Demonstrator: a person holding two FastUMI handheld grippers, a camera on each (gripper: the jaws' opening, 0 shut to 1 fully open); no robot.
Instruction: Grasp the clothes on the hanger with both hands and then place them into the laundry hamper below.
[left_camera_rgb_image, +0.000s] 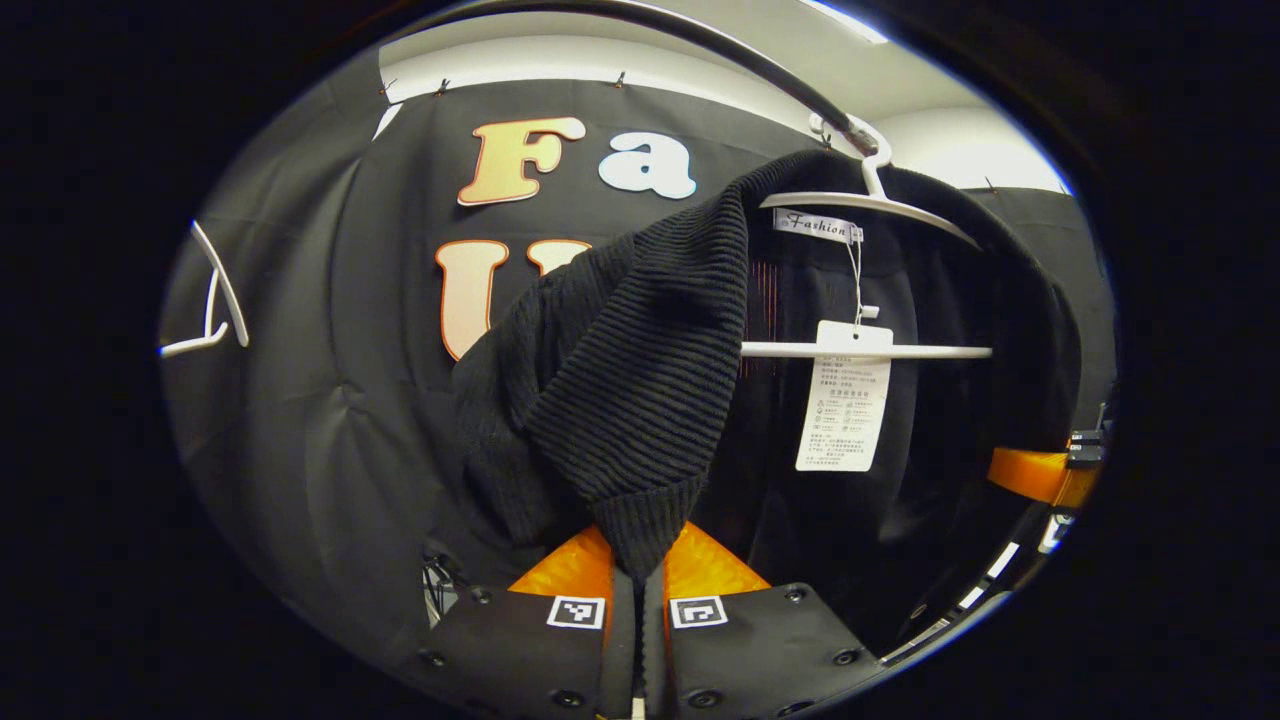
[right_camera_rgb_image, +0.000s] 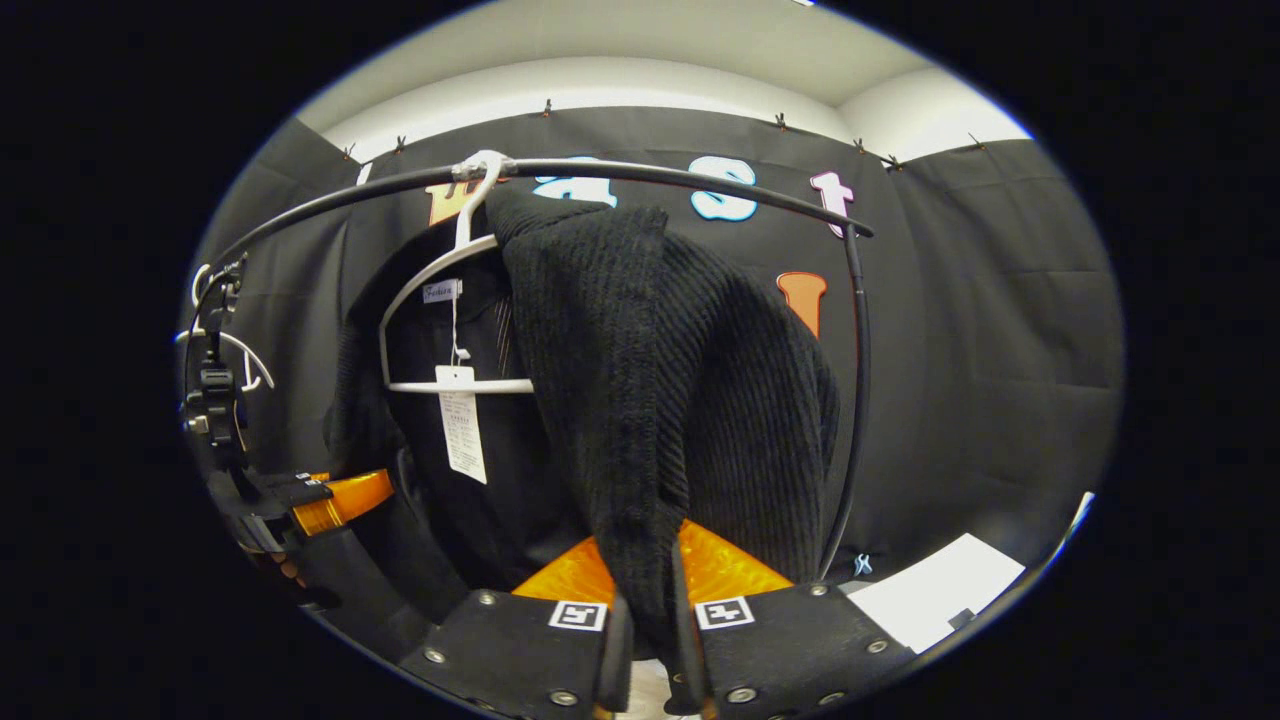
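Pinching both front edges of the black ribbed knit cardigan (left_camera_rgb_image: 640, 370): left gripper (left_camera_rgb_image: 637, 575) and right gripper (right_camera_rgb_image: 645, 590) are each clamped on fabric, ready to slide it off the white plastic hanger (left_camera_rgb_image: 880, 205) on the black rail (right_camera_rgb_image: 650, 175).

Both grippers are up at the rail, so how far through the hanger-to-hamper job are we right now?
Done: both grasps look made. The left gripper has its jaws pinched on a front edge of the black knit cardigan, and the right gripper is pinched on the other. In hand: nothing lifted yet; the cardigan hangs on the white hanger hooked over the black rail. Left: pull it off and lower it into the hamper.
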